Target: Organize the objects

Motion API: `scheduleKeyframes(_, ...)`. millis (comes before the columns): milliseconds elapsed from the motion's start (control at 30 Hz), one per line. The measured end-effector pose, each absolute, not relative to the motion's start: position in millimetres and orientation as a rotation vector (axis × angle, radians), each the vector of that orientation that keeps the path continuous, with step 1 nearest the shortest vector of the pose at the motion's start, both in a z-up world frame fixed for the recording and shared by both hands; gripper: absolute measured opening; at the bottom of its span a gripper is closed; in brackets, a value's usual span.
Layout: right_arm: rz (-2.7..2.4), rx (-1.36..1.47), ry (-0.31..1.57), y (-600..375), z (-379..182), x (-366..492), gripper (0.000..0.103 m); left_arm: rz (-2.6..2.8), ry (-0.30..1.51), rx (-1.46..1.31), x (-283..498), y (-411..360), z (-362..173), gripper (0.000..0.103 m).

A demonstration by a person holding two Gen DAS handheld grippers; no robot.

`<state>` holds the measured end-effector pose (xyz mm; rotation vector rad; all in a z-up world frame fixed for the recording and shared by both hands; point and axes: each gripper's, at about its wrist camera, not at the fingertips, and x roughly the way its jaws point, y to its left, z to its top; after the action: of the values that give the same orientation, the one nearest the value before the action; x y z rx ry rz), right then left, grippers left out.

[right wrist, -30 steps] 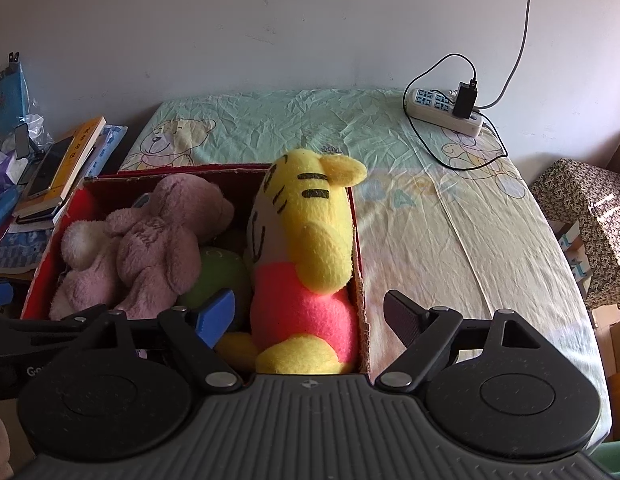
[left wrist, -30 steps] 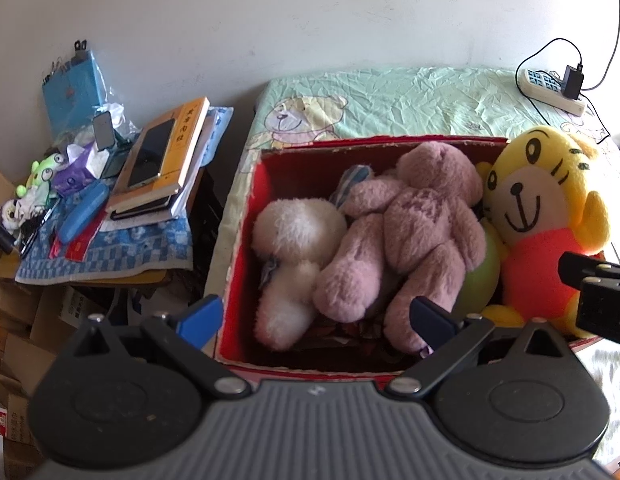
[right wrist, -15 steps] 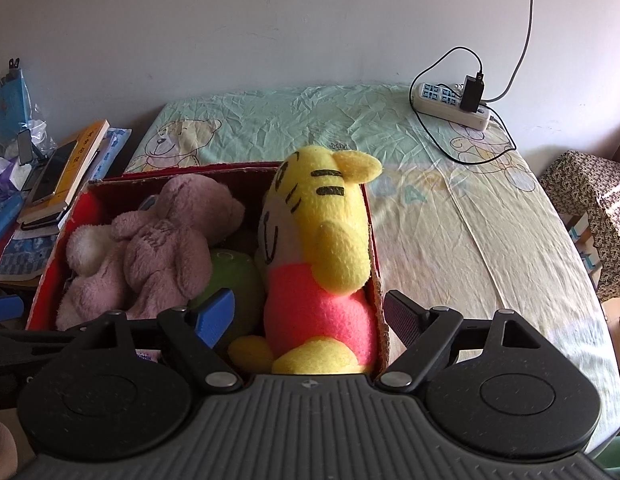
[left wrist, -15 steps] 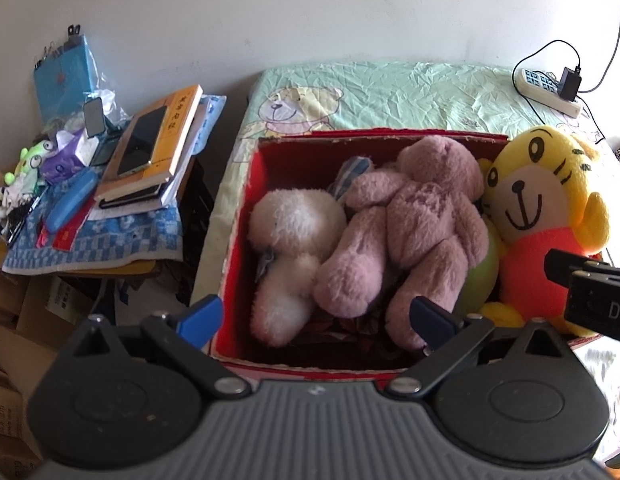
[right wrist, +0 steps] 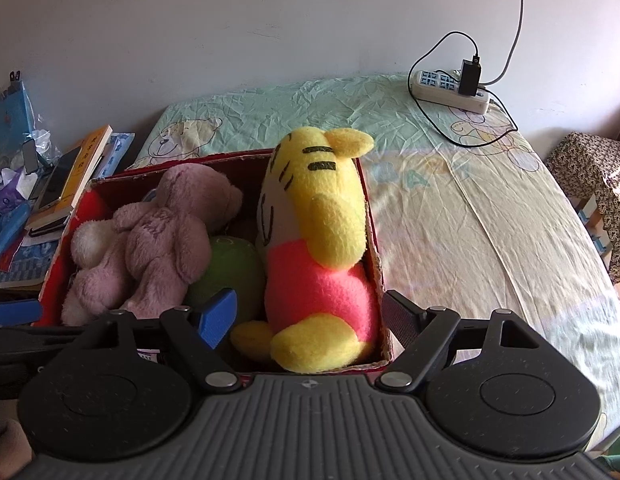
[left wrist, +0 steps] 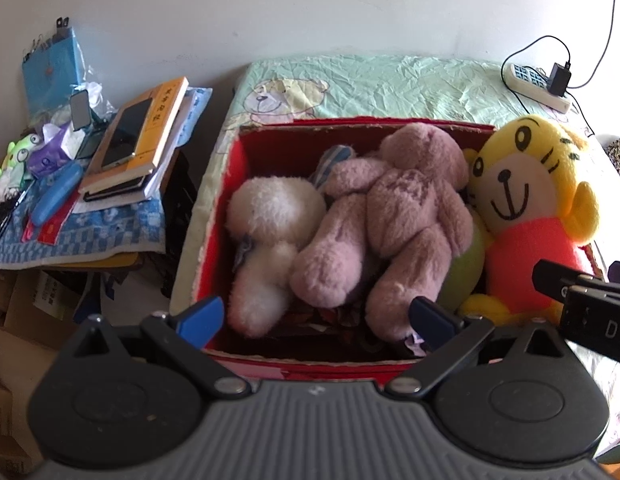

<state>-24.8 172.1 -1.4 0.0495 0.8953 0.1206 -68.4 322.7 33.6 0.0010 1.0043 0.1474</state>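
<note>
Above the red box [right wrist: 372, 236], both grippers tilt down, left [left wrist: 316, 316] spread empty, right [right wrist: 310, 314] just narrowing, astride the yellow tiger [right wrist: 322, 240] untouched.

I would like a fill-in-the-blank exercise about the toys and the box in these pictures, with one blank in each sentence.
1. The yellow tiger wears a shirt of the colour ____.
2. The plush toys sit in a box whose inside is ____.
3. Between the tiger and the mauve bear lies a ball of the colour ____.
4. The power strip lies on the ____.

Missing words: pink; red; green; bed
</note>
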Motion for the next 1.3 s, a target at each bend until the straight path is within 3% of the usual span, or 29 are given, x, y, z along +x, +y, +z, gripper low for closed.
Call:
scheduleKeyframes(467,0.164,0.035,0.924,173.9,0.1,-32.0,0.069,0.134,1.04,0.006,-69.4,316.0,28.4,0.1)
scheduleKeyframes(833,0.15,0.012,0.91,166.5,7.8,-47.1,0.068,0.109,1.076,0.003,-84.1,311.4,37.0,0.1)
scheduleKeyframes(1300,-0.079,0.12,0.891,91.3,8.8,-74.2,0.069,-0.111,1.049,0.12,-92.4,227.2,45.3,0.1)
